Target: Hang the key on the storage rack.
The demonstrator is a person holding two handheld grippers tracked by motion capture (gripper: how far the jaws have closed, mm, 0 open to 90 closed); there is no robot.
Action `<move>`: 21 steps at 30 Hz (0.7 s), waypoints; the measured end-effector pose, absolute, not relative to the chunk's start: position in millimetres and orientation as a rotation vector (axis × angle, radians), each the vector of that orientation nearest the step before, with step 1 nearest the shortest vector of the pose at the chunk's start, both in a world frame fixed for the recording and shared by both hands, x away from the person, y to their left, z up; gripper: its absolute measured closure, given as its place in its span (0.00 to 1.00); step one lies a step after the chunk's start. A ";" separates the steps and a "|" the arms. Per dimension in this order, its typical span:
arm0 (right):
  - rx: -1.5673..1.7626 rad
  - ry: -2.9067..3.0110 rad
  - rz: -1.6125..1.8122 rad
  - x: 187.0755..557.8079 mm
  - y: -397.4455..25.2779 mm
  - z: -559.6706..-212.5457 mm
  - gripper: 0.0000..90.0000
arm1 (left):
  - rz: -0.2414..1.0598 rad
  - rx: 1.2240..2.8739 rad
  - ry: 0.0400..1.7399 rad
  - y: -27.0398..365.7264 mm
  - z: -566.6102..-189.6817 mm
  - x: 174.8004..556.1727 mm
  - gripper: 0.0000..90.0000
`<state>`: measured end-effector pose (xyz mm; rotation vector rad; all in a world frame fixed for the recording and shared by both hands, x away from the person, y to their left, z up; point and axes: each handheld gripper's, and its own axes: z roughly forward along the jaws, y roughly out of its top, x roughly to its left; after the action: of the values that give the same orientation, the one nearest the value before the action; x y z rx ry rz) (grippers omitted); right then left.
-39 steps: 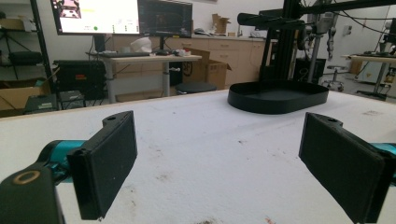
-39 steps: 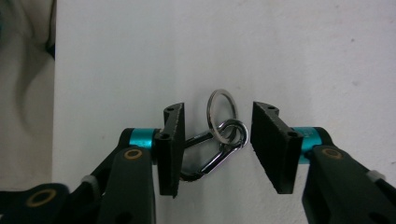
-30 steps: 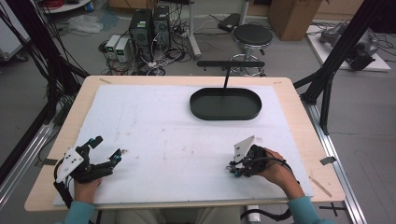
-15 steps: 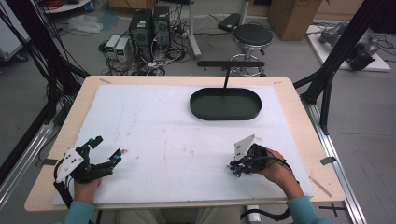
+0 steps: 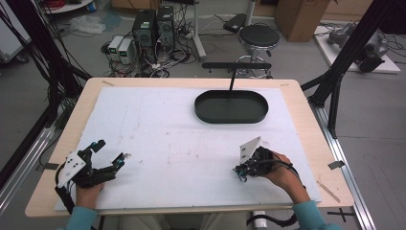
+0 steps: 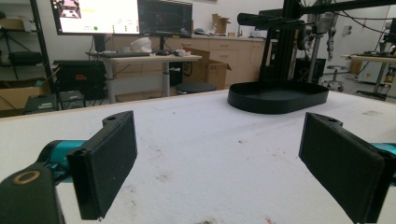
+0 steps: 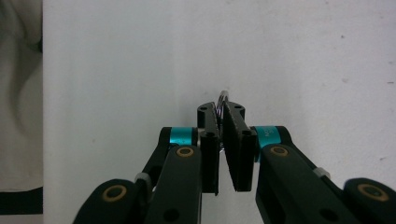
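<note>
Right tongs (image 7: 221, 140) were closed on a thin, shiny metal ring (image 7: 222, 99), pinched by its edge, probably so it could be carried without slipping. Left tongs (image 6: 219, 158) were wide open and held nothing, resting low on the white foam-covered worktop (image 5: 172, 124). Farther away stood the black oval plastic tray (image 5: 231, 106), perhaps the ring's destination.

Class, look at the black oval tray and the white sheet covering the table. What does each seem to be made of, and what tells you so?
Tray: probably moulded plastic, matte black, with an even, smooth rim.
White sheet: perhaps foam board or paper; dull, faintly grainy, scuffed and stained.
</note>
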<state>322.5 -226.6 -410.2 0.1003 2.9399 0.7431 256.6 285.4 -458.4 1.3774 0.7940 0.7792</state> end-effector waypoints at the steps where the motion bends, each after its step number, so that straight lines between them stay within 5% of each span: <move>1: 0.114 2.936 0.740 322.6 -226.7 -409.8 0.96 | 0.779 1.376 0.796 285.3 -458.4 256.6 0.13; 21: 0.423 2.904 0.887 332.1 -234.2 -392.0 0.99 | 0.779 1.377 0.795 285.3 -458.4 256.7 0.13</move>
<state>332.1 -234.2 -392.0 0.4234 2.9038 0.8872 256.7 285.3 -458.4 1.3773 0.7946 0.7788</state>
